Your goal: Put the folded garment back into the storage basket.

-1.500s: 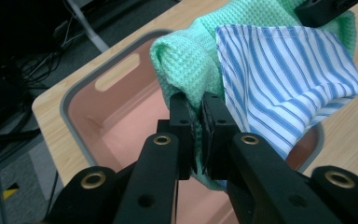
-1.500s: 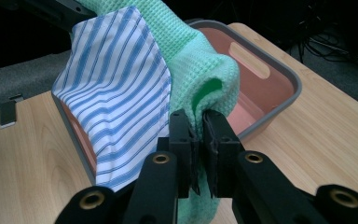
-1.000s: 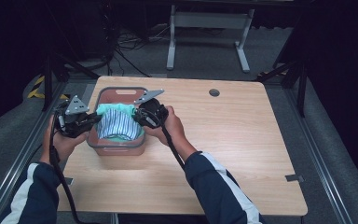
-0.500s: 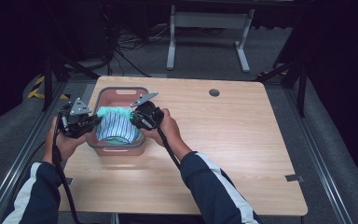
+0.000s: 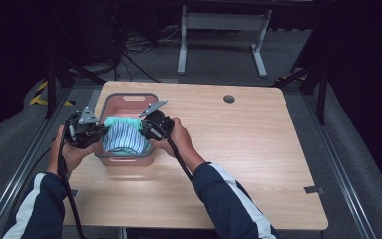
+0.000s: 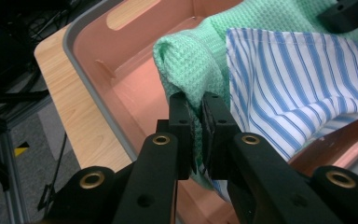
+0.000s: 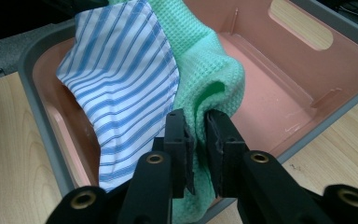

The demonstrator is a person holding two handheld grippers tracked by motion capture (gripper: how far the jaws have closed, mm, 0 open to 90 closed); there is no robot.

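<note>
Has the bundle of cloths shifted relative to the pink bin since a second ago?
No. The green cloth and striped cloth, held by the left gripper and right gripper, hang over the pink bin's near half as before.

Green waffle-weave cloth and smooth striped cotton lie in a glossy plastic tub on matt wood-grain table.

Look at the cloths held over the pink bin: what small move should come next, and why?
Probably lower both tongs a little and open them, so the cloths settle into the bin. The left tongs pinch the green cloth; the right tongs' jaws have just been opening, with that cloth's fold between them. The striped cloth drapes over it, already above the bin.
</note>
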